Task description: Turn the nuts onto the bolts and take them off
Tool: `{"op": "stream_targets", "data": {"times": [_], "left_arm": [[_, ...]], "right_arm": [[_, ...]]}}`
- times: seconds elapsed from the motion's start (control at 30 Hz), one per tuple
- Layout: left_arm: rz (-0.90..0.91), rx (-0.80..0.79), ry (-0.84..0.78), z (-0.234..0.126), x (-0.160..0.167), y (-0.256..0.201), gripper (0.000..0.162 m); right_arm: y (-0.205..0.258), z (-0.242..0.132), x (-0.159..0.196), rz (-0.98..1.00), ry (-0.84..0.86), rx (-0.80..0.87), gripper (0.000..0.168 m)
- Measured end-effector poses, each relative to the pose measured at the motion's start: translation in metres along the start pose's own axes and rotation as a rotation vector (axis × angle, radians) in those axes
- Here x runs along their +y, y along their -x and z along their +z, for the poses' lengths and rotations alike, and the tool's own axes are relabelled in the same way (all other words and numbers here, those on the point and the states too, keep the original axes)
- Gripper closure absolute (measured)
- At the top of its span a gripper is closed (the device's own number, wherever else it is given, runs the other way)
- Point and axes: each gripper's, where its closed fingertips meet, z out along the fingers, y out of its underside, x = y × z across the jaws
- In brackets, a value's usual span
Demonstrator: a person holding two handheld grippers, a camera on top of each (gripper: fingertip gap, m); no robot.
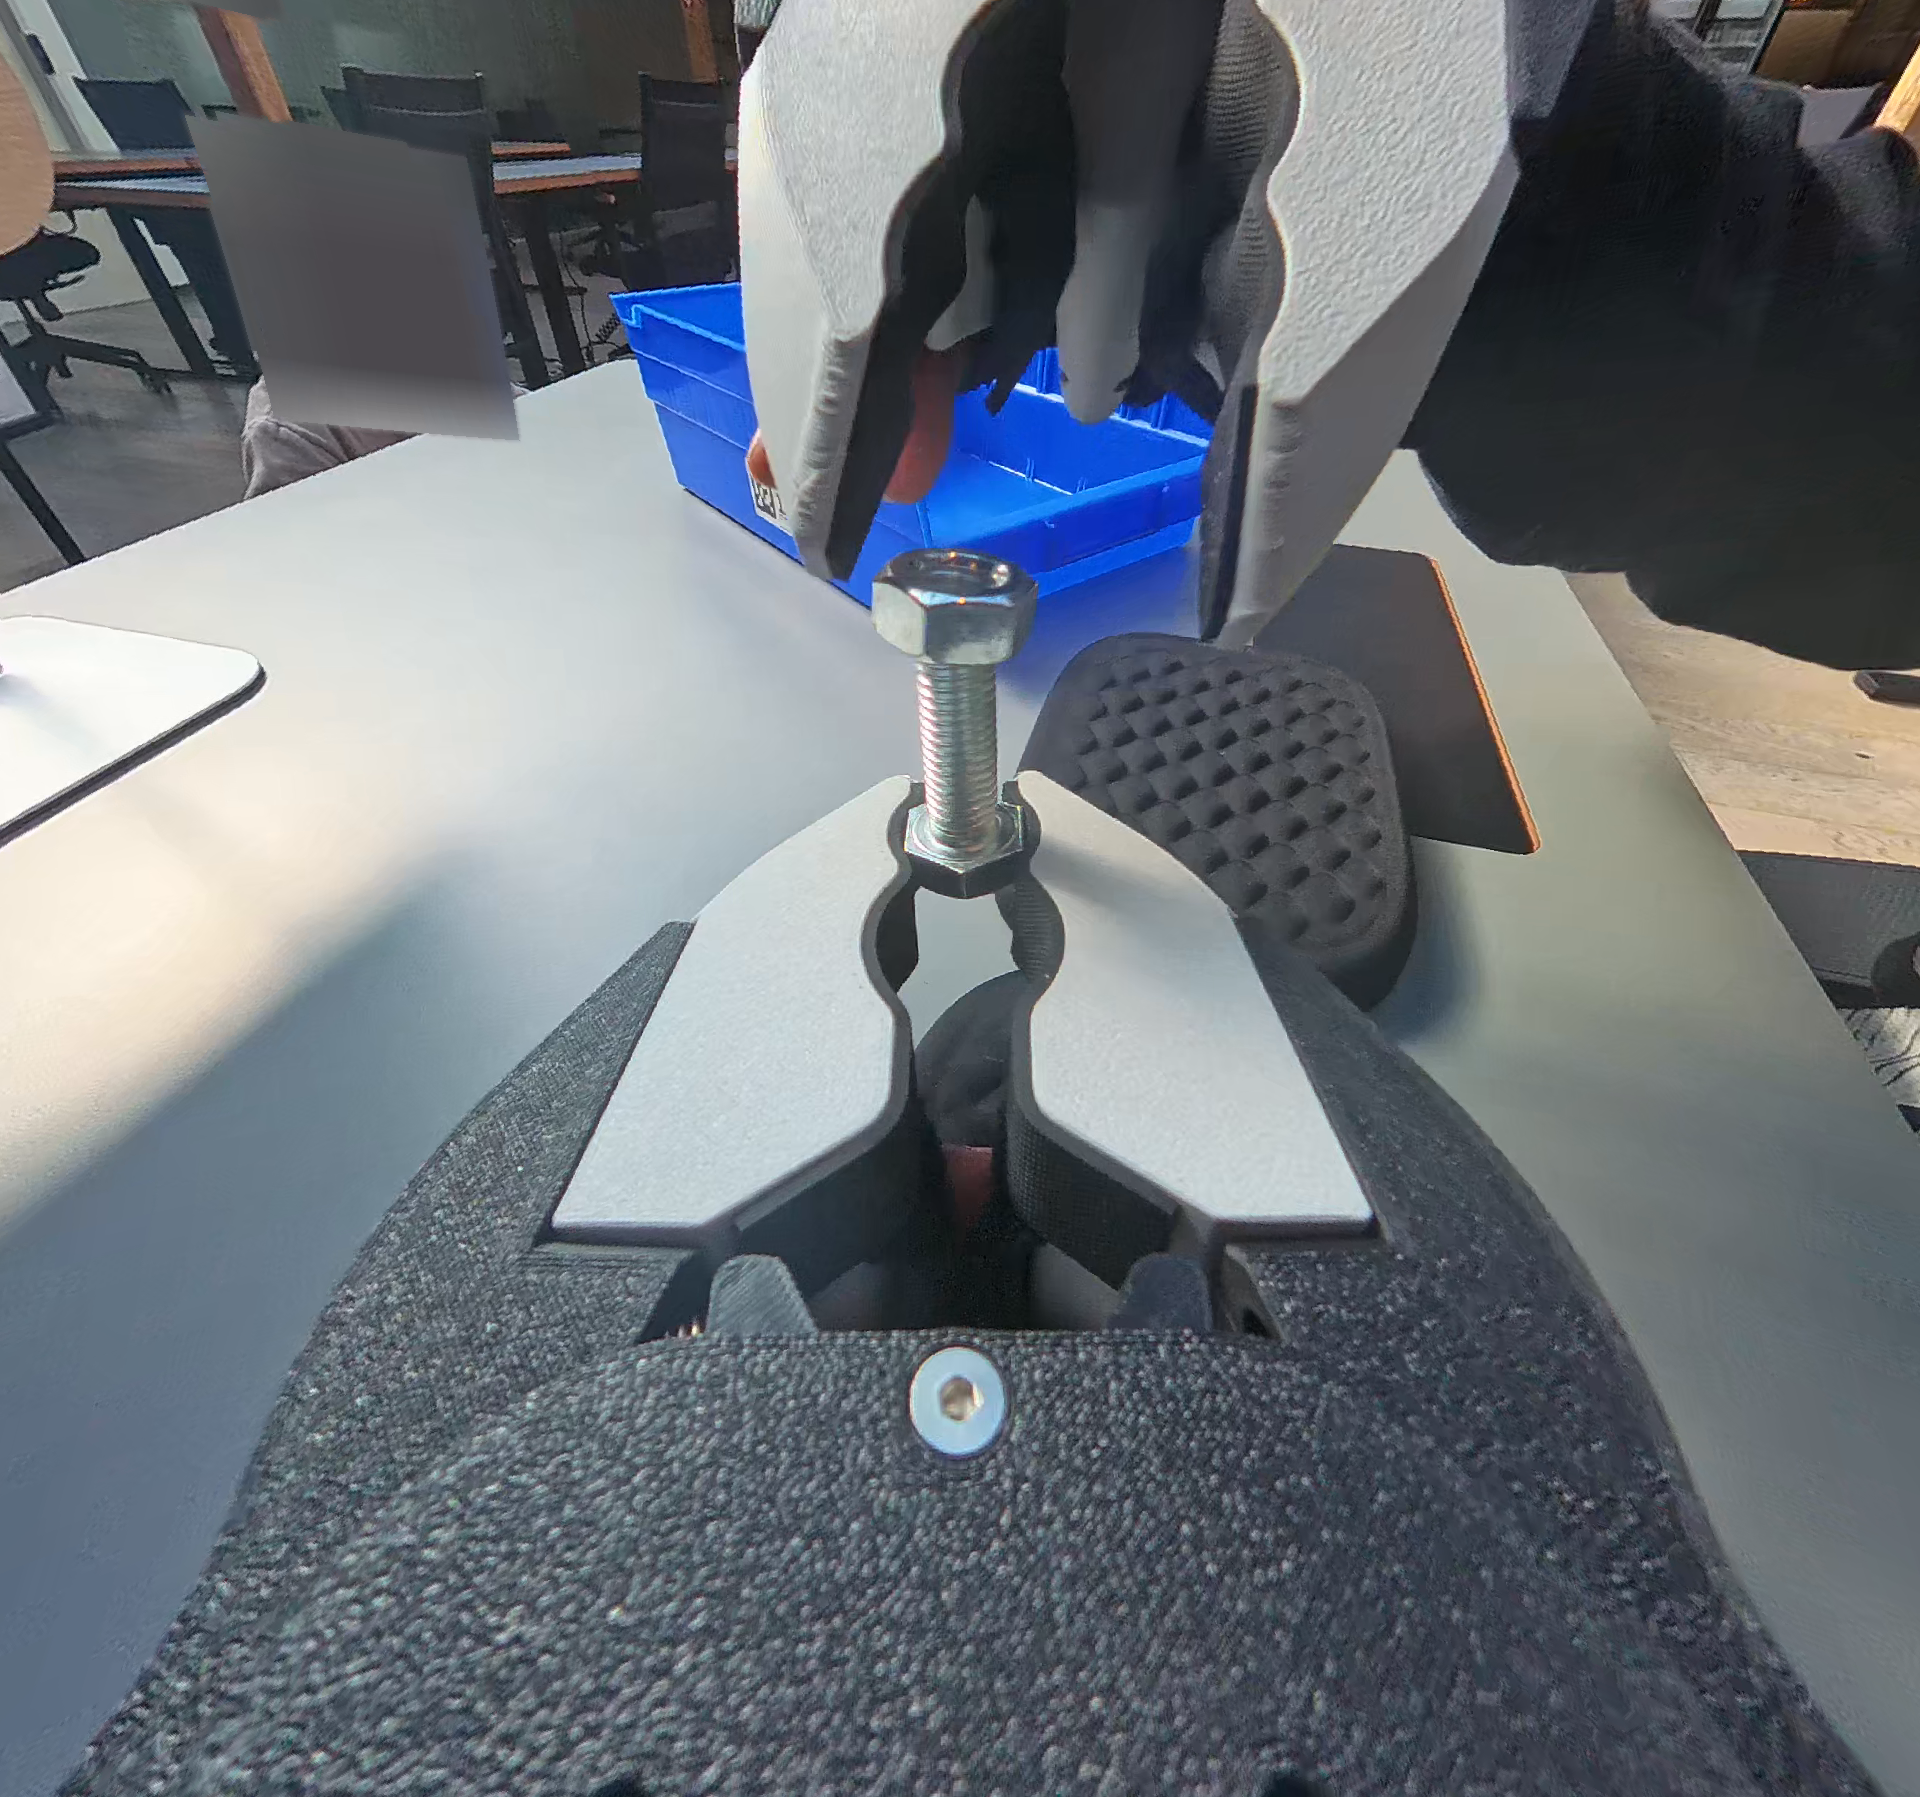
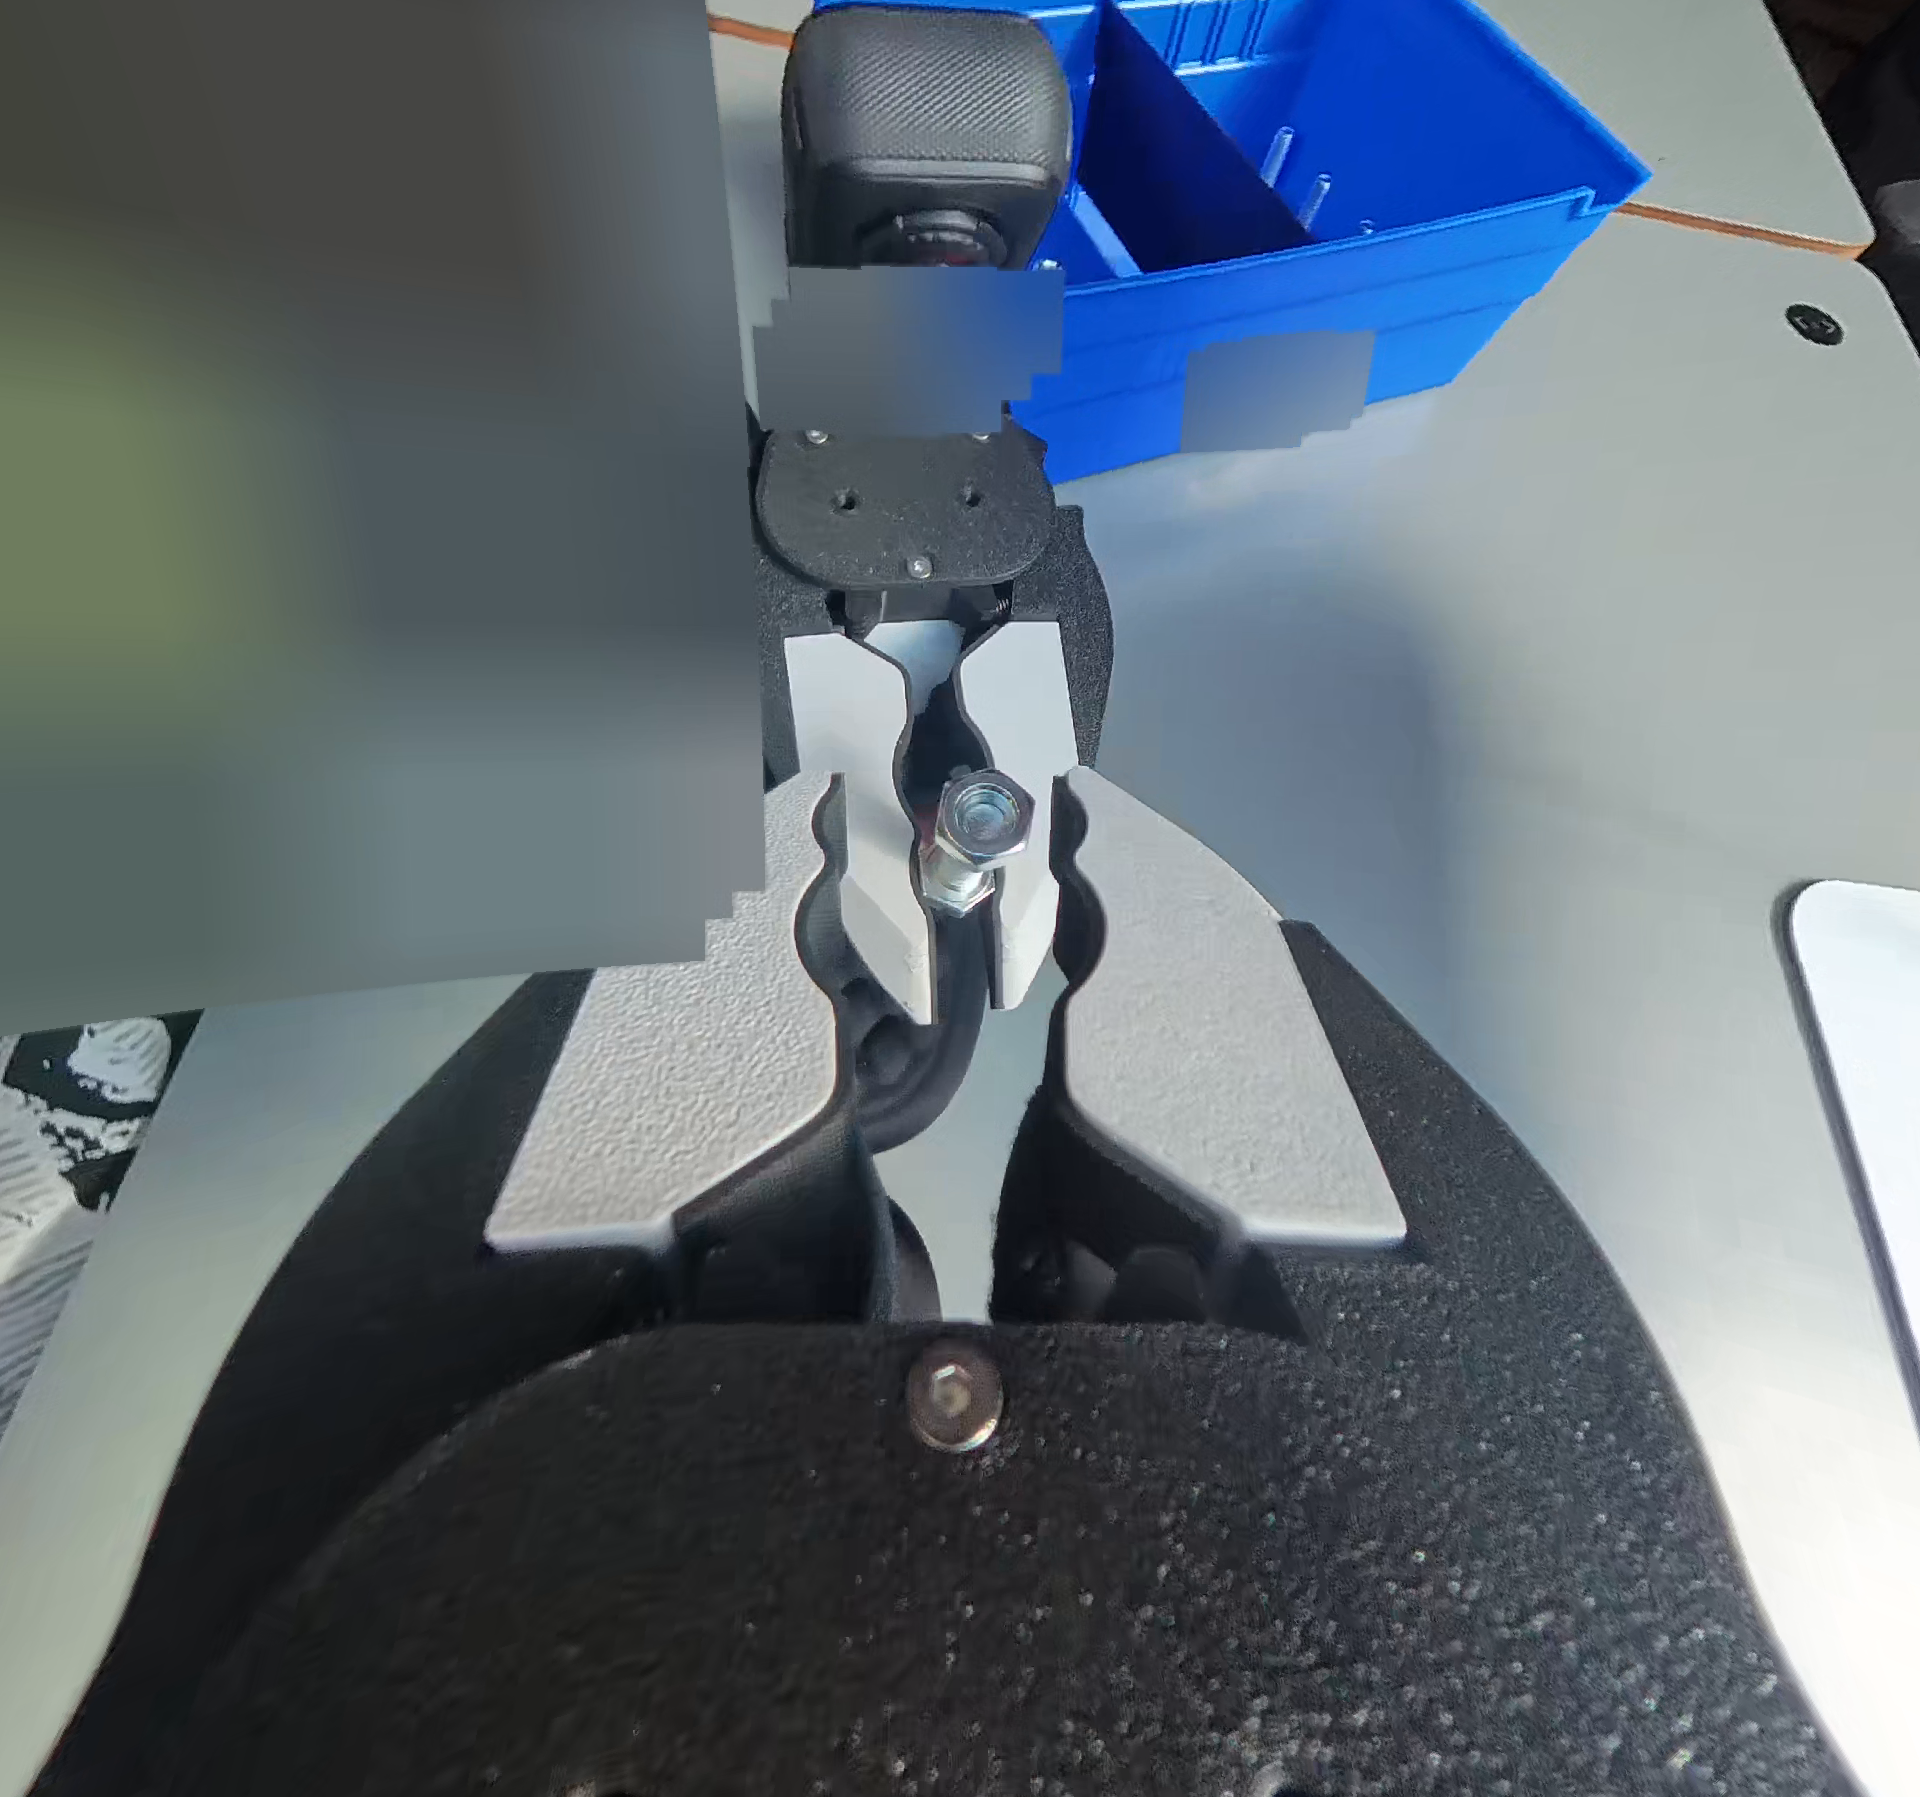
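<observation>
Now L gripper (image 1: 966, 838) clamps the bolt's (image 1: 958, 739) hex end, upright, nut (image 1: 954, 613) on top. R gripper (image 1: 1023, 584) gapes empty just above, bin (image 1: 1049, 490) at 12 o'clock.

A: Hidden stuff? Bolt (image 1: 964, 760) end below the left gripper (image 1: 966, 848) fingers — can't see it.
B: Blue bin (image 2: 1351, 293) contents too small to tell; white slab (image 1: 94, 698) on counter (image 1: 468, 656) cut off by edge.
</observation>
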Motion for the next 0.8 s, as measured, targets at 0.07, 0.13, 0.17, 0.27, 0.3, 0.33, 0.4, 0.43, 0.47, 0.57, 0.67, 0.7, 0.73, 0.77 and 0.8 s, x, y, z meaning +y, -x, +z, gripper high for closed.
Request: {"op": "stream_targets", "data": {"times": [0.07,0.13,0.17,0.27,0.3,0.33,0.4,0.43,0.47,0.57,0.67,0.7,0.73,0.77,0.8], "left_arm": [[0.001,0.011,-0.004,0.0,-0.001,-0.001,0.149],[-0.001,0.022,-0.006,-0.001,-0.001,-0.002,0.149],[-0.004,0.021,-0.008,-0.001,-0.001,-0.002,0.149],[-0.006,0.027,-0.011,-0.001,-0.001,-0.003,0.149],[-0.005,0.03,-0.009,-0.001,-0.001,-0.003,0.149],[-0.003,0.032,-0.007,-0.001,-0.001,-0.003,0.149],[0.006,0.044,0.001,0.0,0.0,-0.006,0.149],[0.011,0.046,0.006,0.0,0.001,-0.006,0.149],[0.016,0.048,0.008,0.0,0.001,-0.007,0.149],[0.02,0.053,0.002,0.0,0.0,-0.008,0.149],[0.008,0.059,-0.032,-0.003,-0.004,-0.007,0.149],[0.002,0.057,-0.045,-0.004,-0.006,-0.006,0.149],[-0.003,0.057,-0.057,-0.005,-0.008,-0.006,0.149],[-0.004,0.057,-0.064,-0.005,-0.008,-0.006,0.149],[-0.004,0.057,-0.064,-0.005,-0.008,-0.006,0.149]], "right_arm": [[-0.002,-0.001,0.005,-0.088,0.05,-0.041,0.133],[-0.005,0.001,0.009,-0.158,0.086,-0.07,0.136],[-0.005,0.003,0.01,-0.173,0.096,-0.086,0.138],[-0.004,0.007,0.008,-0.201,0.095,-0.12,0.149],[-0.004,0.007,0.008,-0.204,0.103,-0.133,0.149],[-0.003,0.007,0.008,-0.208,0.114,-0.147,0.15],[0.0,0.005,0.01,-0.243,0.15,-0.185,0.15],[0.0,0.005,0.011,-0.265,0.169,-0.202,0.15],[0.002,0.005,0.011,-0.282,0.183,-0.226,0.15],[0.003,0.005,0.009,-0.292,0.166,-0.283,0.15],[0.001,0.006,0.003,-0.262,0.058,-0.306,0.15],[0.001,0.006,0.001,-0.242,0.016,-0.31,0.15],[0.0,0.006,0.0,-0.222,-0.026,-0.315,0.15],[0.0,0.007,-0.001,-0.206,-0.06,-0.319,0.15],[0.0,0.007,-0.001,-0.197,-0.081,-0.322,0.15]]}}
